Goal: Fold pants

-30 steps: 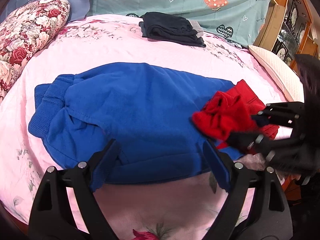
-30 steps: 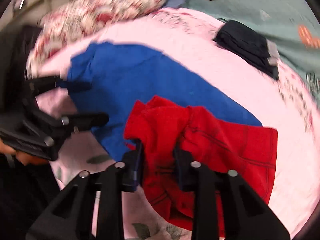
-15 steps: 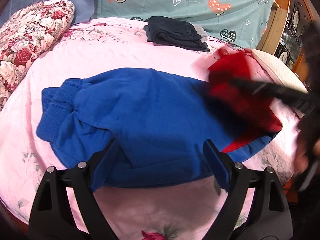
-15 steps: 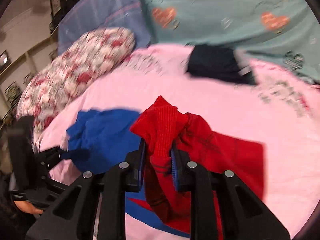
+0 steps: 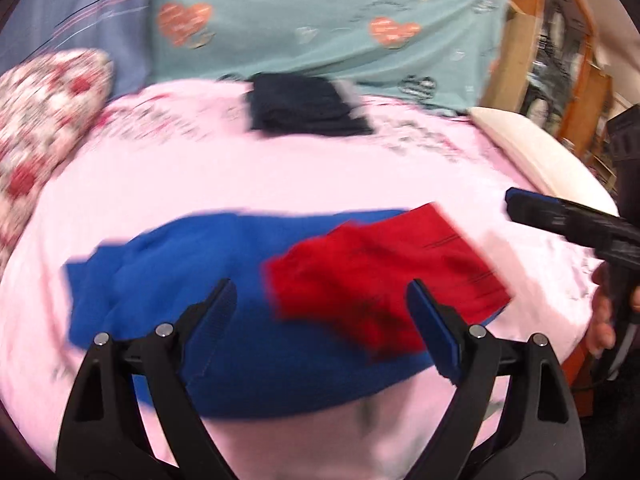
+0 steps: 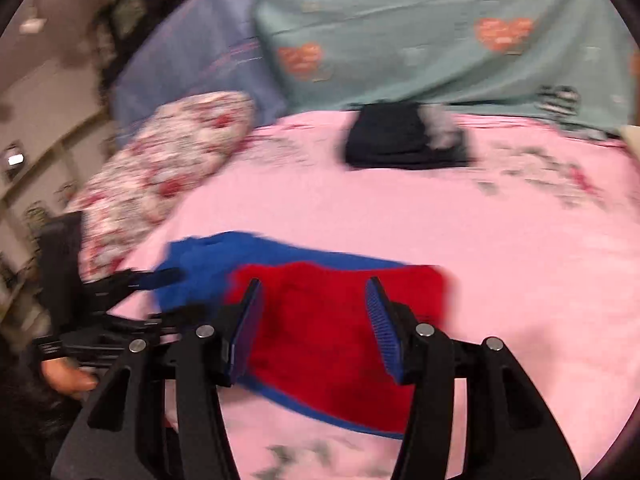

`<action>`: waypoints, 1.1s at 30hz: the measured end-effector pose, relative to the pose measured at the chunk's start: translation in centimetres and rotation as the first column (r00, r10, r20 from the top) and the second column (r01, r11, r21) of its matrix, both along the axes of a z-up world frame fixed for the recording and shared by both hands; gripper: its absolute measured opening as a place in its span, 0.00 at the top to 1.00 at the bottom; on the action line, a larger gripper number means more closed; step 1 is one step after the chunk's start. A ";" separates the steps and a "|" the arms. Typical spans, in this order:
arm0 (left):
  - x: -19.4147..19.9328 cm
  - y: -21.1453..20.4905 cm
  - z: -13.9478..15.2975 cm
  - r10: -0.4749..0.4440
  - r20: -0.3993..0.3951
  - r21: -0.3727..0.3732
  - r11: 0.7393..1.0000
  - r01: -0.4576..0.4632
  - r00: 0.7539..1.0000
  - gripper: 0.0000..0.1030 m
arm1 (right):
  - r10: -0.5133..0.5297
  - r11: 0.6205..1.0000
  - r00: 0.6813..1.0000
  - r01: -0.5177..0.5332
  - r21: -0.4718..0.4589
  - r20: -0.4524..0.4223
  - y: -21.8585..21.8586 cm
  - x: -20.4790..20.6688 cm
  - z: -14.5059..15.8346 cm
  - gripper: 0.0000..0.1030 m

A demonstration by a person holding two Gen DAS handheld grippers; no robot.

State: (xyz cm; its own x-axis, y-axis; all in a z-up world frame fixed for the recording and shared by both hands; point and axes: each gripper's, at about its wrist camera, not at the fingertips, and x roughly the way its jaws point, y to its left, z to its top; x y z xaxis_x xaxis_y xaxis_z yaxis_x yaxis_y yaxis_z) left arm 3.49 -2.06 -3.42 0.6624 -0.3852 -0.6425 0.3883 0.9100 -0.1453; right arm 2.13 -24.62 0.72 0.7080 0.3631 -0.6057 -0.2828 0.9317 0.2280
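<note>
Both wrist views, blurred by motion. The blue pants (image 5: 248,344) lie spread on the pink bed (image 5: 280,184), with a red garment (image 5: 384,280) resting flat on top of their right half; in the right wrist view the same red garment (image 6: 336,320) covers the near end of the blue pants (image 6: 208,256). The left gripper (image 5: 320,312) hovers above the fabric with its jaws wide and nothing between them. The right gripper (image 6: 312,316) is likewise spread wide and empty, poised over the red cloth. A folded dark garment (image 5: 300,108) sits at 12 o'clock near the teal pillow (image 5: 320,20); a floral pillow (image 5: 44,108) lies at 10 o'clock. Judged step: between folds, with neither garment gripped. The next move probably calls for each gripper to descend to an edge of the layered fabric, pinch it, and carry it across evenly.
</note>
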 end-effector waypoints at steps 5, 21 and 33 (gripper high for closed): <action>4.3 -3.1 -3.8 0.061 -0.095 0.140 0.989 -0.048 0.994 0.14 | -0.112 0.994 0.979 0.108 -0.036 -0.171 -2.6 2.1 -4.6 0.48; 4.9 -0.4 -6.5 0.118 -0.190 0.125 0.988 -0.095 0.975 0.11 | 0.065 0.980 0.937 0.006 0.199 -0.344 -2.3 7.5 -9.2 0.86; 6.9 -6.6 -5.8 0.061 -0.176 0.098 0.994 -0.044 0.982 0.10 | -0.081 0.995 0.988 0.089 0.051 -0.133 -5.2 5.1 -2.1 0.89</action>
State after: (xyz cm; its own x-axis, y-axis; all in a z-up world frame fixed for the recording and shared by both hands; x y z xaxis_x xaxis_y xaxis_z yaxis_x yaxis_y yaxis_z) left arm 10.43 -8.65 -9.26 0.5517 -0.2858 -0.7836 0.3148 0.9413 -0.1217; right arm 7.26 -29.84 -1.40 0.6542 0.3416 -0.6748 -0.1678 0.9355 0.3110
